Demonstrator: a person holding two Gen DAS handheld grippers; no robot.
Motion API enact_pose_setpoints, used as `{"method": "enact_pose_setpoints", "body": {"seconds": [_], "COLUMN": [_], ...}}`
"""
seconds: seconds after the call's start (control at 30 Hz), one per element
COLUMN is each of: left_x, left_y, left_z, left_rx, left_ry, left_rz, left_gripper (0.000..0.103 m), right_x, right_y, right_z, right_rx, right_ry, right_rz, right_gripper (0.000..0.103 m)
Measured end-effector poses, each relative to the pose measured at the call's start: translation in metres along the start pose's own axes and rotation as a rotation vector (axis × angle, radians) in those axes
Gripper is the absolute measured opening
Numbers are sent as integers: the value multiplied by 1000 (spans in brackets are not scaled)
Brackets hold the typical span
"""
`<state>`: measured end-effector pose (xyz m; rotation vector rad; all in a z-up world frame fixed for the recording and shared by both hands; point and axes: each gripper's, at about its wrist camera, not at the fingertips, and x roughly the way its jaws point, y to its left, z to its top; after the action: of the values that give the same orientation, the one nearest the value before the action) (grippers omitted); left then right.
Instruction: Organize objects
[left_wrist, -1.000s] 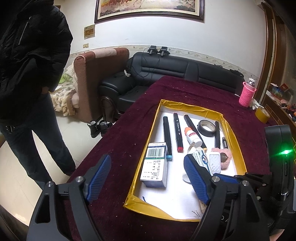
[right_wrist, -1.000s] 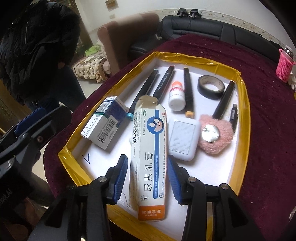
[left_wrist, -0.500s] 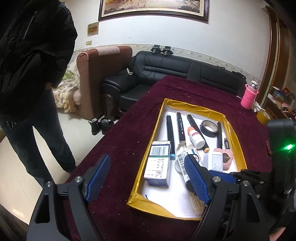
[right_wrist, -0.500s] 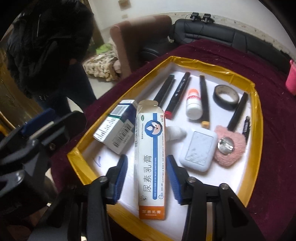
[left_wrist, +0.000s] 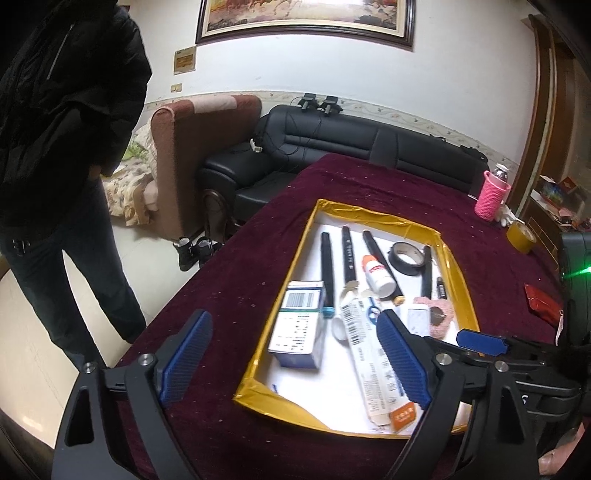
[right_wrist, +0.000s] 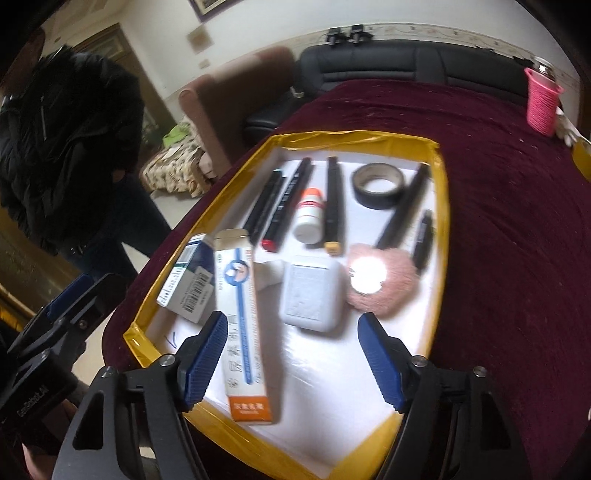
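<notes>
A person (left_wrist: 55, 147) in a dark jacket stands at the far left, beside the desk (left_wrist: 258, 258) with its maroon cloth. The left tongs (left_wrist: 295, 354) hang over the desk's near edge, blue pads well apart and nothing between them; their jaws have just been opening.

On the desk sits a yellow-rimmed tray (right_wrist: 221, 206) with a white floor. At its left end lies a blue-and-white box (right_wrist: 188, 284). Just beside it the long ointment box (right_wrist: 242, 325) lies flat on the tray floor, orange end nearest the camera. The right tongs (right_wrist: 291, 358) are above it, jaws just opened wide; the left pad is just beside the box's edge and the right pad stands well clear of it, so it is not clamped.

Further right lie a white case (right_wrist: 310, 295) and a pink puff (right_wrist: 380, 280) with a shiny disc on it. Behind them, markers (right_wrist: 273, 203) lie in a row with a small white bottle (right_wrist: 308, 214) between two of them, then a roll of black tape (right_wrist: 378, 184), another marker and a short pen (right_wrist: 424, 240). A pink cup sleeve (right_wrist: 543, 103) stands at the desk's far right.
</notes>
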<state>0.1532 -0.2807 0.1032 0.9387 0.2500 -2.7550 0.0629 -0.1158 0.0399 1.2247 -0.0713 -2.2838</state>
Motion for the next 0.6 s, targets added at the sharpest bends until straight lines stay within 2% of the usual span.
{"method": "enact_pose_setpoints", "body": {"seconds": [0.1, 0.3, 0.4, 0.6], "left_x": [-3, -9, -16, -37], "left_y": [-11, -29, -37, -51], "left_z": [0, -1, -1, 1], "left_rx": [12, 36, 44, 46], "left_ry": [-11, -41, -72, -158], "left_rz": [-4, 44, 77, 90], "left_gripper": [97, 102, 103, 103], "right_x": [-9, -33, -42, -54], "right_y": [-5, -14, -20, -30], "right_z": [-3, -7, -9, -12], "right_rx": [4, -7, -11, -10], "right_ry": [-29, -103, -137, -170], "right_rz": [-20, -80, -106, -124], "right_gripper": [80, 87, 91, 94]}}
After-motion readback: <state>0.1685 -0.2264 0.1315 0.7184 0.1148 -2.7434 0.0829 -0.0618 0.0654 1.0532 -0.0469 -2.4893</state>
